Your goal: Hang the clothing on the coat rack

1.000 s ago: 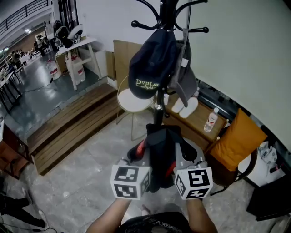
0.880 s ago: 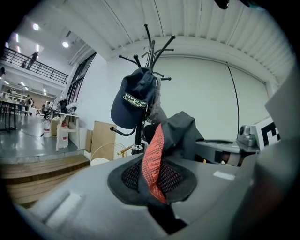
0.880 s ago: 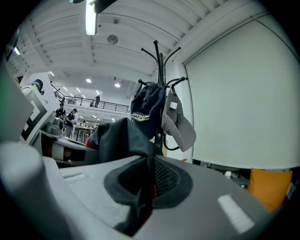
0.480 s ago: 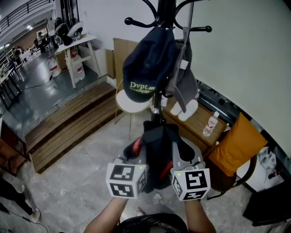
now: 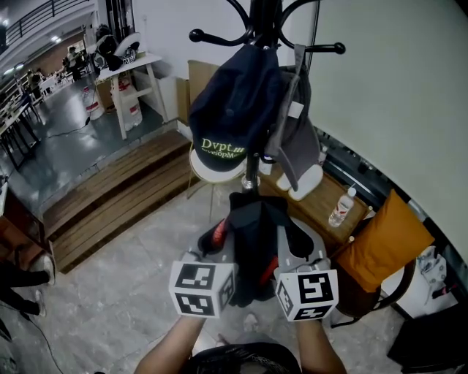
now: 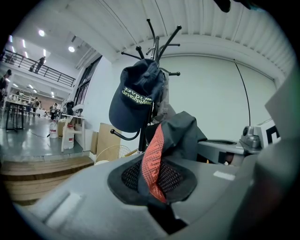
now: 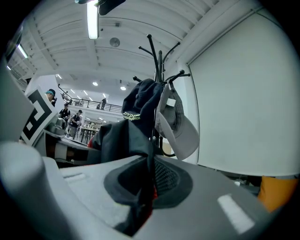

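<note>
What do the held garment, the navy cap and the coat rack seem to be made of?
Garment: thin black fabric, matte, with an orange textured band; it folds limply.
Navy cap: probably cotton, matte; stitched lettering.
Coat rack: likely metal, smooth black; thin curved hooks with ball tips.

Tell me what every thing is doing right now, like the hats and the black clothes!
navy cap: hanging on the coat rack.
grey cap: hanging on the coat rack, right beside the navy cap.
black garment: held up in front of the rack, not yet hung.
left gripper: fingers shut on the black garment.
right gripper: fingers shut on the black garment.
bottle: standing upright.
</note>
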The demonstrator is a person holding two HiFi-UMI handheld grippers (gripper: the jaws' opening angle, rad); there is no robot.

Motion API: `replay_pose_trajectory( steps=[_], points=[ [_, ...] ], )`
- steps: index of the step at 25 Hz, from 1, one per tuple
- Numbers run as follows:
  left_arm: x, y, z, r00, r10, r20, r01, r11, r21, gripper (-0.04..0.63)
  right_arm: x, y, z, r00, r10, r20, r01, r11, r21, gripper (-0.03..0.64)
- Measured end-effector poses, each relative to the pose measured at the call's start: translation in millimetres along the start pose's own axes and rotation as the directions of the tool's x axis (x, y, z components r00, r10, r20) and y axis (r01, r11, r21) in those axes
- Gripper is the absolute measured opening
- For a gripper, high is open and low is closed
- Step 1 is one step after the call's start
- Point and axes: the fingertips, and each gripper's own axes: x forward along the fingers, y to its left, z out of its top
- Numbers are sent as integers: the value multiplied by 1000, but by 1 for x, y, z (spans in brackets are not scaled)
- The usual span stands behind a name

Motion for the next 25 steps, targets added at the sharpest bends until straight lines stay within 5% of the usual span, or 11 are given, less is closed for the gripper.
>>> replay_pose_trajectory(
  steps=[25],
  points=[
    [55,19,8,998,59,1,-59,998,19,32,56,-22,-5,998,62,18,-63,998,15,18]
  ],
)
